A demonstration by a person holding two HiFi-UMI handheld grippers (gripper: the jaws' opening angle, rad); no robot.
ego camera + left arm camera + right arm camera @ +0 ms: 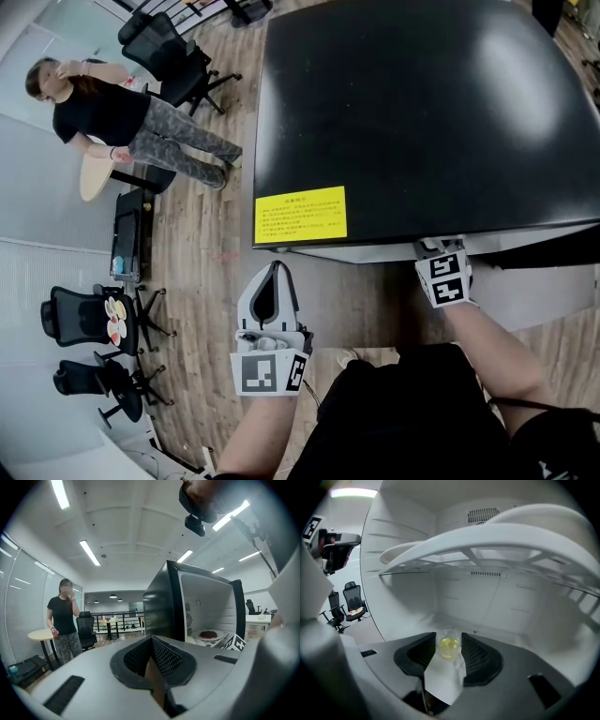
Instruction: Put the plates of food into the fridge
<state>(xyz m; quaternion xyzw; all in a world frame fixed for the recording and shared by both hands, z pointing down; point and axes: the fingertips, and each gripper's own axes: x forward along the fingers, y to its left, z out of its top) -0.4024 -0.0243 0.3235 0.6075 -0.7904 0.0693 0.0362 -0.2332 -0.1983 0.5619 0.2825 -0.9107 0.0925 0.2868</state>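
Observation:
I look down on the black fridge [422, 112] from above. My right gripper [441, 255] reaches in under its top, so its jaws are hidden in the head view. In the right gripper view, the right gripper [449, 641] is shut on a white item with a small clear cup of yellow stuff [448, 646] at its far end, low inside the white fridge cavity. Plates rest on the wire shelf [487, 541] above. My left gripper [275, 274] hangs shut and empty outside the fridge. In its own view, the left gripper [152, 643] faces a plate of red food [207, 634] inside.
A person [112, 122] stands at the far left by a round table [92, 178]. An office chair [89, 323] at the left carries plates of food [114, 321], with another chair [108, 384] beside it. Wood floor lies between them and the fridge.

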